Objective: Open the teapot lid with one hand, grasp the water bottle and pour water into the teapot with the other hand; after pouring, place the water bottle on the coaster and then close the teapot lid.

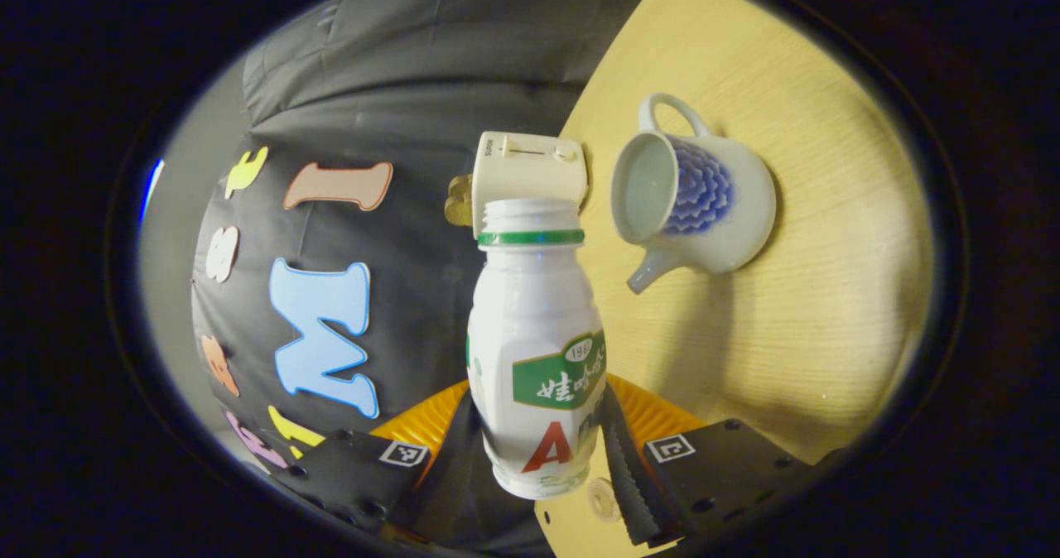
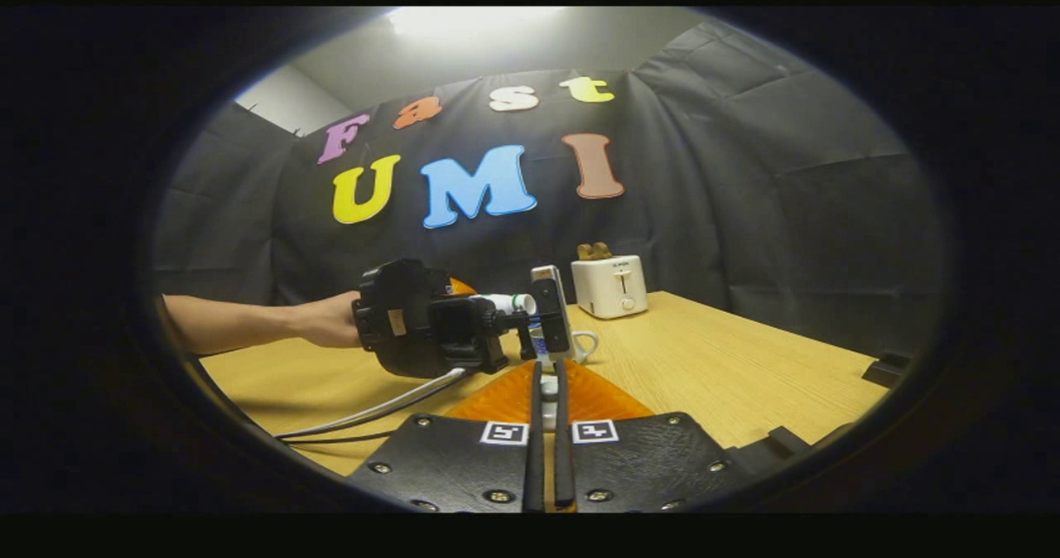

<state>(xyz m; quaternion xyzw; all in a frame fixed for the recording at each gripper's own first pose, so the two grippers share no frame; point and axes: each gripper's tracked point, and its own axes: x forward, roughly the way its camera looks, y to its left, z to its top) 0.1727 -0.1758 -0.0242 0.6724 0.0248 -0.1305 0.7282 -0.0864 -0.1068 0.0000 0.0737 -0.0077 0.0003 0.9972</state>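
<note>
White water bottle [image 1: 537,351] clamped between left claw [image 1: 538,450] fingers, tipped toward teapot [image 1: 691,198]

Light came from overhead, a ceiling glow [image 2: 464,21] blown out white. The table [image 1: 828,293] was warmly lit, and the teapot [image 1: 691,194] cast a soft shadow on it. Fisheye bending curved the edges, dimming towards the rim.

The teapot [image 1: 694,202] looked like glossy glazed ceramic, the water bottle [image 1: 536,351] smooth shiny plastic, the desk [image 1: 828,235] matt pale wood grain.
</note>
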